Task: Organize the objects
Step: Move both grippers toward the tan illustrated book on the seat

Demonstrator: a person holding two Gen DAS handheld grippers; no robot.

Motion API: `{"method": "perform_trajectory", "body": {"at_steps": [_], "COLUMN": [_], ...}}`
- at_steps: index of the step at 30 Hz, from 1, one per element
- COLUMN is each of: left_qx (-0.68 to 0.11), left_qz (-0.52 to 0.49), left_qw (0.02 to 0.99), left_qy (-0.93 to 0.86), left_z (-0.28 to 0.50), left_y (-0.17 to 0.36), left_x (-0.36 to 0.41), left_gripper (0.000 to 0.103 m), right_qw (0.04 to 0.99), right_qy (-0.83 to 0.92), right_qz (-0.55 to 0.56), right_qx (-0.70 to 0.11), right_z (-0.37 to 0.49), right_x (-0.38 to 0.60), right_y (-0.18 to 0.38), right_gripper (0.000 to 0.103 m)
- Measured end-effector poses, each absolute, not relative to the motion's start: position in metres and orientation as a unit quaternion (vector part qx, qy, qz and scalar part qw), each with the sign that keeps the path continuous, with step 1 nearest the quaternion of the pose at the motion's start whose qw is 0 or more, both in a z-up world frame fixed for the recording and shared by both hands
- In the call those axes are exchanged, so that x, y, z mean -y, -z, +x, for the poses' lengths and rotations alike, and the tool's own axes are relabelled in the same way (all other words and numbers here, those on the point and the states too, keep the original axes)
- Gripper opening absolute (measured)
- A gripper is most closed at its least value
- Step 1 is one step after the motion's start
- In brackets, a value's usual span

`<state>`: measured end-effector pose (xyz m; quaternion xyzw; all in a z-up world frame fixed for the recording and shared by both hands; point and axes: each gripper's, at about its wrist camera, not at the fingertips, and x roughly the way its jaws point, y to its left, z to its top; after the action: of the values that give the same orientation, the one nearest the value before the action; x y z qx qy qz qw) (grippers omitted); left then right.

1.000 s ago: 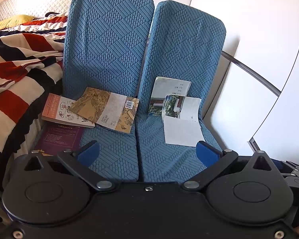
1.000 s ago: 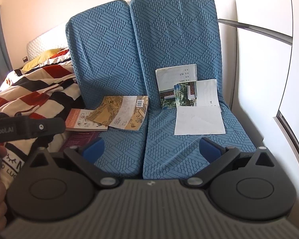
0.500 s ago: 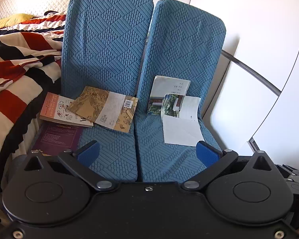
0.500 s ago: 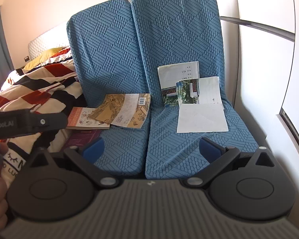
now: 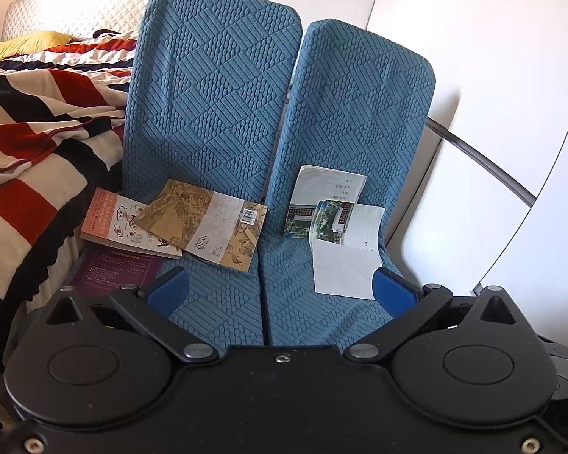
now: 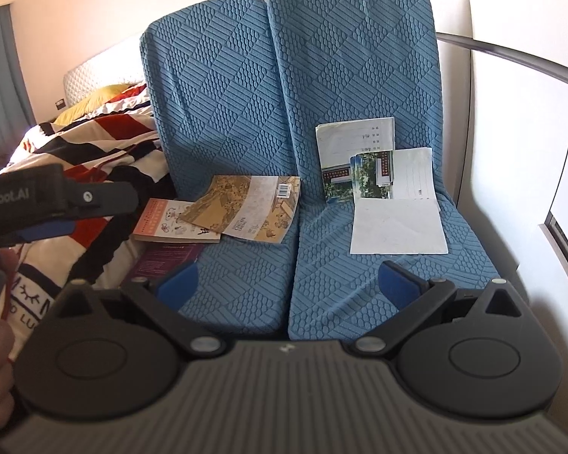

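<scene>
Two blue seats (image 5: pixel 216 295) (image 6: pixel 246 287) hold scattered books. On the left seat lie a tan picture book (image 5: pixel 204 225) (image 6: pixel 246 210), an orange-and-white book (image 5: pixel 125 223) (image 6: pixel 174 221) under its corner, and a purple book (image 5: pixel 121 268) (image 6: pixel 166 257) lowest. On the right seat a white booklet (image 5: pixel 322 196) (image 6: pixel 354 151) leans against the backrest, with an open white notebook (image 5: pixel 346 253) (image 6: pixel 397 212) in front. My left gripper (image 5: pixel 280 289) is open and empty, short of the seats. My right gripper (image 6: pixel 287 283) is open and empty too.
A bed with a red, black and cream striped blanket (image 5: pixel 30 143) (image 6: pixel 94 143) lies left of the seats. A white wall with a grey rail (image 5: pixel 481 159) (image 6: pixel 503 53) stands on the right. The left gripper's body (image 6: pixel 56 196) shows at left in the right wrist view.
Both grippers have moved slightly closer to the seats and stayed open. The books have not moved.
</scene>
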<state>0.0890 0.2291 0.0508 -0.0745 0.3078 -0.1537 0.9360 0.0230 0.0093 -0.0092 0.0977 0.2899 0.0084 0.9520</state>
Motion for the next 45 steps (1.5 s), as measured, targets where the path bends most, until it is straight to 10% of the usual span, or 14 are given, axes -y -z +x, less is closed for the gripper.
{"method": "perform_trajectory", "body": {"at_steps": [45], "left_qx": [-0.359], "left_qz": [-0.088], "left_qw": [0.922], "left_qy": [0.113], "left_z": [0.230], "left_y": [0.012], "left_x": [-0.263], "left_gripper": [0.103], "right_qw": [0.929], "right_qy": [-0.008], "right_qz": [0.088], "right_qx": [-0.359], "right_z": [0.144], "right_x": [-0.031], "right_y": [0.053], "right_gripper": [0.103]}}
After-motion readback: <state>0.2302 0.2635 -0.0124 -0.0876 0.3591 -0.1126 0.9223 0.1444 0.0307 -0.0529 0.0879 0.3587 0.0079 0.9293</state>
